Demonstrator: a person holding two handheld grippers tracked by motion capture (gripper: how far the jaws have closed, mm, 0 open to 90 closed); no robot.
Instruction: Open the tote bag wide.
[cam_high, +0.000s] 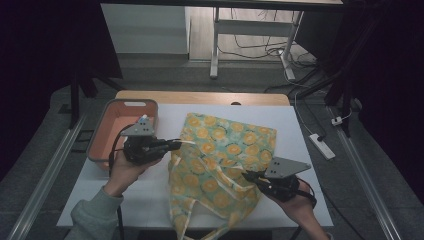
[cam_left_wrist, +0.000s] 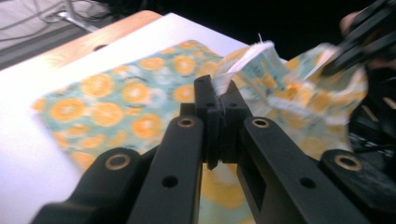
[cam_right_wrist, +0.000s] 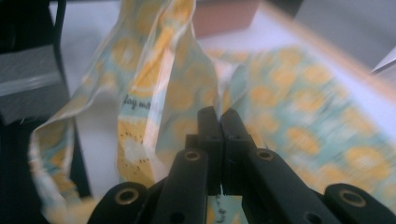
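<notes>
White tabletop (cam_high: 300, 130), dim room: both grippers, left (cam_high: 175, 145) and right (cam_high: 248, 176), pinch the floppy orange-print fabric tote bag (cam_high: 225, 145) at its mouth; it's light, so I'd grab hems.

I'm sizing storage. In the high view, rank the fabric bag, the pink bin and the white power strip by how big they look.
1. fabric bag
2. pink bin
3. white power strip, on the floor farther off, so its rank is less sure.
</notes>
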